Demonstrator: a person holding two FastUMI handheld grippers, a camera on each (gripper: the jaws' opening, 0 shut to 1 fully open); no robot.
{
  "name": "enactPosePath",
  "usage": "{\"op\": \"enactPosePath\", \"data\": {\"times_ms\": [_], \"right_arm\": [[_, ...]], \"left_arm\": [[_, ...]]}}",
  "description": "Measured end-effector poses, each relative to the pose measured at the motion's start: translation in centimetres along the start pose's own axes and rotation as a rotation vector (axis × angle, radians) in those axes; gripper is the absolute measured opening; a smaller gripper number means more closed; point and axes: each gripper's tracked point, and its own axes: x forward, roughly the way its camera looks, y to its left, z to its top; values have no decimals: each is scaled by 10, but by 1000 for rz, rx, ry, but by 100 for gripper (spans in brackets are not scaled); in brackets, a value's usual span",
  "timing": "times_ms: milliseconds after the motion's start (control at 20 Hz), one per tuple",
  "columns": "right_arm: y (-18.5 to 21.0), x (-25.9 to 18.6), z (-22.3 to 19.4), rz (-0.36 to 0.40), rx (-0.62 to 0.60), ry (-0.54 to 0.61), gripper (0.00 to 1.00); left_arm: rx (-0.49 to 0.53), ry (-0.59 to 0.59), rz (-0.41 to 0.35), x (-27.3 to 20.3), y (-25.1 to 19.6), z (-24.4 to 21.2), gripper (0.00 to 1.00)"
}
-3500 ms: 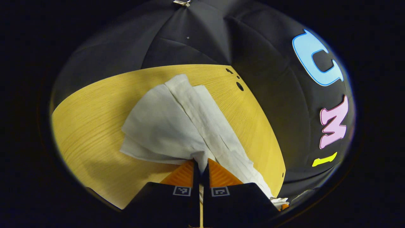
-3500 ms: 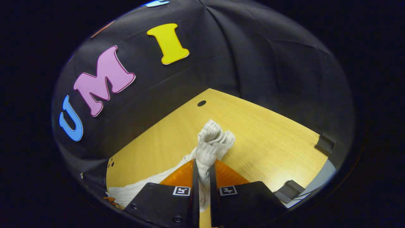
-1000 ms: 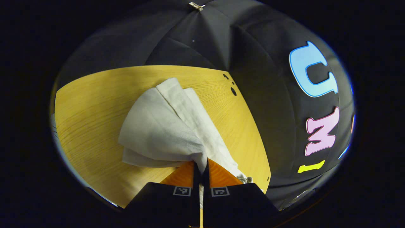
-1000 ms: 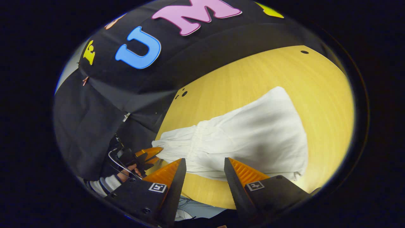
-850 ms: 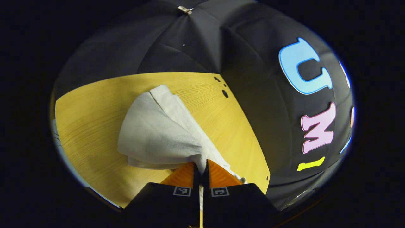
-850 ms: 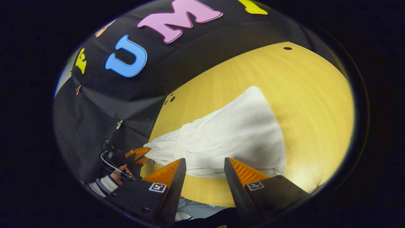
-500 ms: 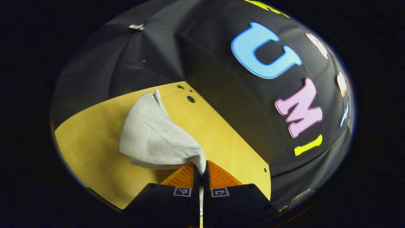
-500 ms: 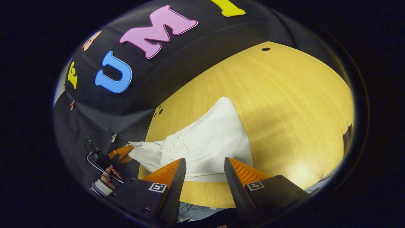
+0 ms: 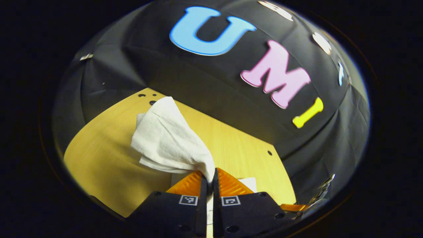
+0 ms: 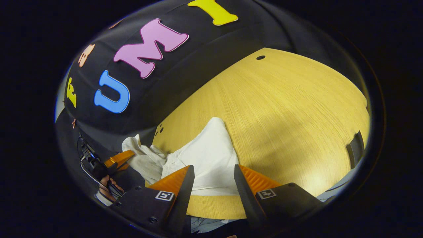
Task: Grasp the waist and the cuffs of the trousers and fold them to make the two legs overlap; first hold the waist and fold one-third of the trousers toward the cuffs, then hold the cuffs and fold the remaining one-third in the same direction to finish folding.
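Over the table [image 10: 290, 109], left gripper [image 9: 209, 180] has swung its pinched trousers [image 9: 165, 138] end across since a second ago. Right gripper [image 10: 211, 175] hangs spread, empty; final third looks underway.

White trousers [image 9: 168, 142] — plain, yellow wood-grain table [image 10: 290, 109], black booth wall [image 9: 205, 86]

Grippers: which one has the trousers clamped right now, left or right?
The left gripper: its fingers are shut on a bunch of the white trousers. The right gripper hangs open above the cloth, fingers apart.
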Motion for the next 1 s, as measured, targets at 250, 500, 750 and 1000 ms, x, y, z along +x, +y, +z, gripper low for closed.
{"op": "enactPosePath", "data": {"times_ms": [250, 500, 750, 1000], "right_arm": [[-11, -9, 8, -20, 34, -28, 76], [-16, -13, 9, -32, 46, -36, 76], [-18, -16, 9, -40, 60, -43, 76], [-15, -14, 8, -34, 51, -37, 76]], "left_arm": [[152, 61, -125, -2, -59, -29, 22], [255, 114, -266, -16, -106, -72, 59], [244, 161, -321, -26, -117, -95, 70], [213, 184, -272, -29, -92, -100, 69]]}}
